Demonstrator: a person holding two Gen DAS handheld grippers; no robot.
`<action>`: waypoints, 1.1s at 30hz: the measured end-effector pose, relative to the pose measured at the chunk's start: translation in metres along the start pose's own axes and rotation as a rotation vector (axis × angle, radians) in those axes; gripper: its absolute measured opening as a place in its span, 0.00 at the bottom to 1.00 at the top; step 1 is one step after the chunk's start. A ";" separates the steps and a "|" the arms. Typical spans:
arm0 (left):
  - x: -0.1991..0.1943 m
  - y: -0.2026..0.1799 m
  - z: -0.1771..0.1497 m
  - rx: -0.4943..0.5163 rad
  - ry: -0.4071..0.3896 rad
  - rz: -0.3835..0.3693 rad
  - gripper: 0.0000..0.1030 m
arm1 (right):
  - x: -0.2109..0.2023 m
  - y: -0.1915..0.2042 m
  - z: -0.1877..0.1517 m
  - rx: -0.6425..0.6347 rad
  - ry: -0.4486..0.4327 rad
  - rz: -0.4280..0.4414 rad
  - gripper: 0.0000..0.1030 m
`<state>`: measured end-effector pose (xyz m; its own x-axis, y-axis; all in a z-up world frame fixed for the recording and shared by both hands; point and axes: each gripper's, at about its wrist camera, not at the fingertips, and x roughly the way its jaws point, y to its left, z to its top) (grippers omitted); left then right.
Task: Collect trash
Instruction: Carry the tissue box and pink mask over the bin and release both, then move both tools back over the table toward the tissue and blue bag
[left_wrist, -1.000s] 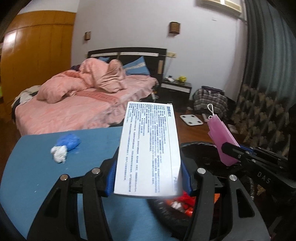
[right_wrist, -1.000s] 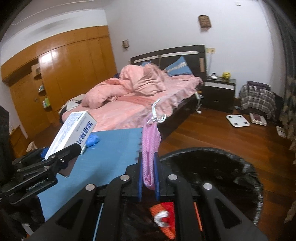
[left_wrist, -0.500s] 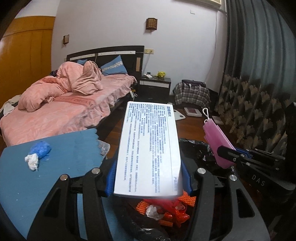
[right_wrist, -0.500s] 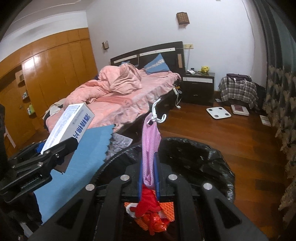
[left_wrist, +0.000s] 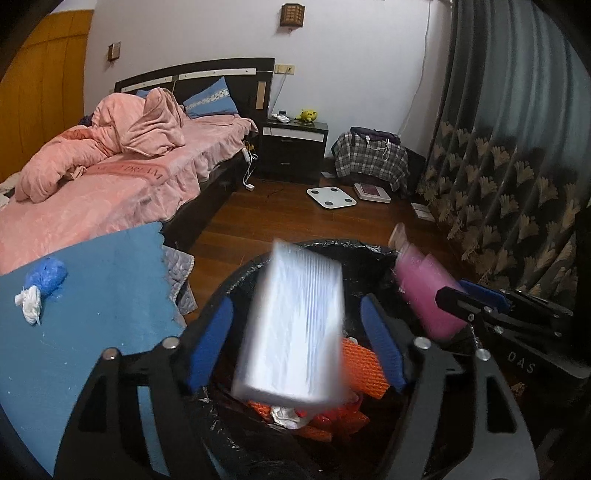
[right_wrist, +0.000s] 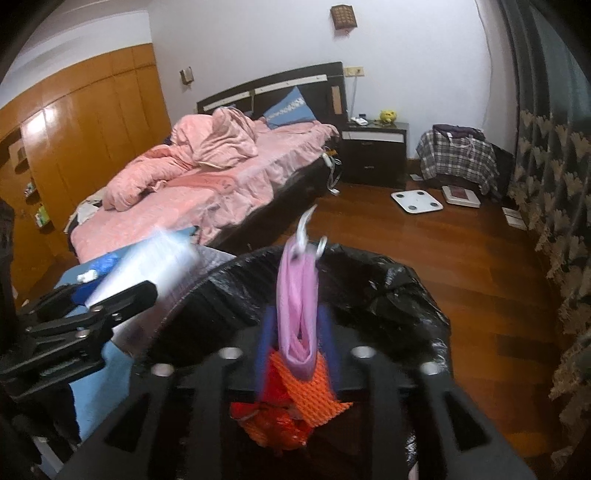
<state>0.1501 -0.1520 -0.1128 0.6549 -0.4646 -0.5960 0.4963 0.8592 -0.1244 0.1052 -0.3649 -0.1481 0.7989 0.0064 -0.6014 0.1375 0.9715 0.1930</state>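
Note:
My left gripper (left_wrist: 295, 343) is open above the black-lined trash bin (left_wrist: 258, 266). The white printed box (left_wrist: 291, 328) is blurred between the spread blue pads, falling free toward the bin. My right gripper (right_wrist: 295, 343) has parted its pads slightly around the pink face mask (right_wrist: 299, 295), which hangs blurred between them over the bin (right_wrist: 406, 280). The mask also shows in the left wrist view (left_wrist: 424, 291). Orange netting and red wrappers (right_wrist: 295, 398) lie inside the bin.
A blue mat (left_wrist: 92, 295) at left carries a crumpled blue and white wad (left_wrist: 44, 277). A pink bed (left_wrist: 110, 177), nightstand (left_wrist: 295, 147), floor scale (left_wrist: 332, 195) and patterned curtain (left_wrist: 498, 184) surround the wooden floor.
Both grippers moved over the bin. The left pads opened and the white box dropped out. The right pads loosened and the pink mask began slipping down.

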 end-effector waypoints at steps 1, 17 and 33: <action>0.000 0.002 -0.001 -0.003 0.001 0.001 0.71 | 0.002 -0.001 0.001 0.002 0.001 -0.004 0.43; -0.067 0.107 -0.010 -0.136 -0.086 0.220 0.83 | 0.014 0.070 0.019 -0.103 -0.050 0.066 0.94; -0.117 0.277 -0.039 -0.304 -0.089 0.531 0.84 | 0.107 0.244 0.038 -0.211 -0.014 0.234 0.94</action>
<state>0.1888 0.1486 -0.1087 0.8193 0.0384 -0.5721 -0.0867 0.9946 -0.0575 0.2468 -0.1357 -0.1361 0.8027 0.2334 -0.5488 -0.1738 0.9718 0.1591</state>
